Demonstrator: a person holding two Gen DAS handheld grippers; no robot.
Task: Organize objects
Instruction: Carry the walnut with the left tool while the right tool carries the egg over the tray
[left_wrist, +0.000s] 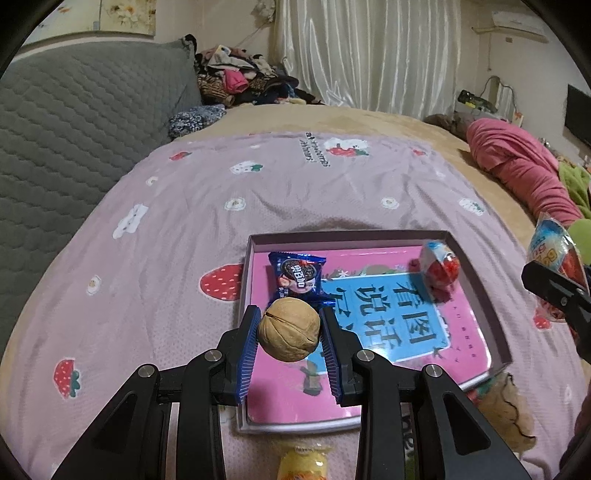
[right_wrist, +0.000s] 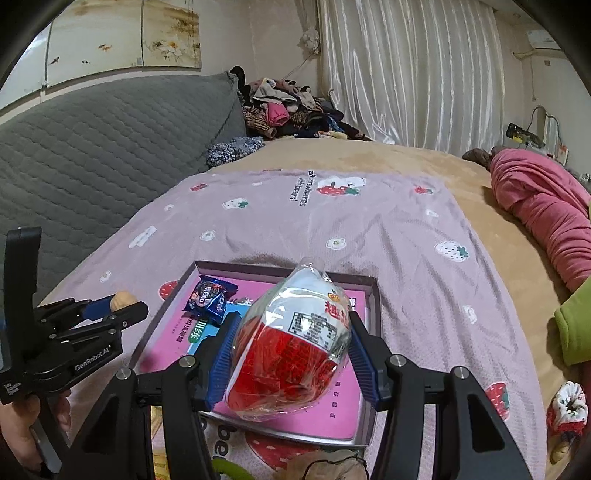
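While both grippers hang over the shallow pink-lined cardboard tray (left_wrist: 476, 280) on the bed, the left gripper (left_wrist: 289, 332) has its fingers clamped on a round tan walnut (left_wrist: 289, 334), and the right gripper (right_wrist: 291, 354), half-spread, grips a clear-wrapped red-and-white egg-shaped toy (right_wrist: 291, 350); a blue biscuit packet (left_wrist: 296, 275) lies at the tray's far left corner

Right gripper (right_wrist: 291, 354) clamps a clear-wrapped red-and-white egg-shaped snack (right_wrist: 291, 354) above the shallow grey cardboard tray (right_wrist: 373, 295) with pink printed floor. Blue foil biscuit packet (right_wrist: 209, 299) lies in tray's far left corner. Left gripper (right_wrist: 123, 304), at left, pinches a tan walnut (right_wrist: 122, 299).
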